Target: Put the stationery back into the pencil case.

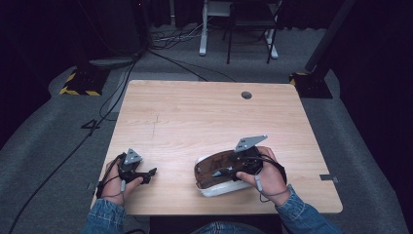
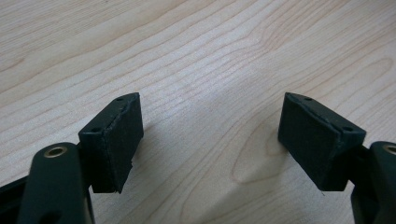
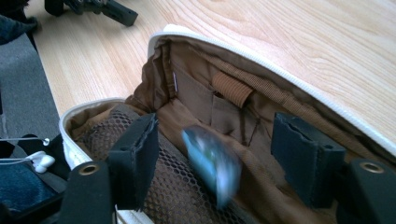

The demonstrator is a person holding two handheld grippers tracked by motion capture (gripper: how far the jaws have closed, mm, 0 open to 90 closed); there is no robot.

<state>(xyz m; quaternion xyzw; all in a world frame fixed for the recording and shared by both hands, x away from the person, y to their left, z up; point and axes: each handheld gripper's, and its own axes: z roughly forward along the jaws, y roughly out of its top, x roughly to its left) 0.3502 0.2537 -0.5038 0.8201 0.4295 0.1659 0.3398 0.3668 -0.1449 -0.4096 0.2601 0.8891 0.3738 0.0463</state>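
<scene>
**Small blue item loose between parted jaws, over open pouch**

Nearest the right gripper's camera: two black jaws standing apart, with a blurred small blue item point(image 3: 212, 161) between them, touching neither pad. Right gripper point(image 3: 215, 154) parted to a middling width and gripping nothing. Directly below, an open zip pouch point(image 3: 205, 88) with white shell, brown fabric lining, inner slip pockets, an elastic loop and a mesh panel on the near side.

From the high view, pouch point(image 1: 214, 175) lying on the near right part of the wooden table point(image 1: 204, 117), right gripper point(image 1: 233, 170) poised over its opening. Left gripper point(image 1: 148, 174) resting at the near left, well apart from the pouch, jaws spread wide over bare wood point(image 2: 210, 135) and holding nothing.

Handling, as a judgement: blue item looks light, small and flat, possibly smooth-faced, so likely to slip from a loose pinch; best taken across its narrow sides, squarely between the pads. Pouch appears soft inside with a semi-stiff shell, light enough to slide when nudged; best held at the white zip rim, not the floppy lining or mesh. Exact kind of blue item not readable through the blur.
</scene>
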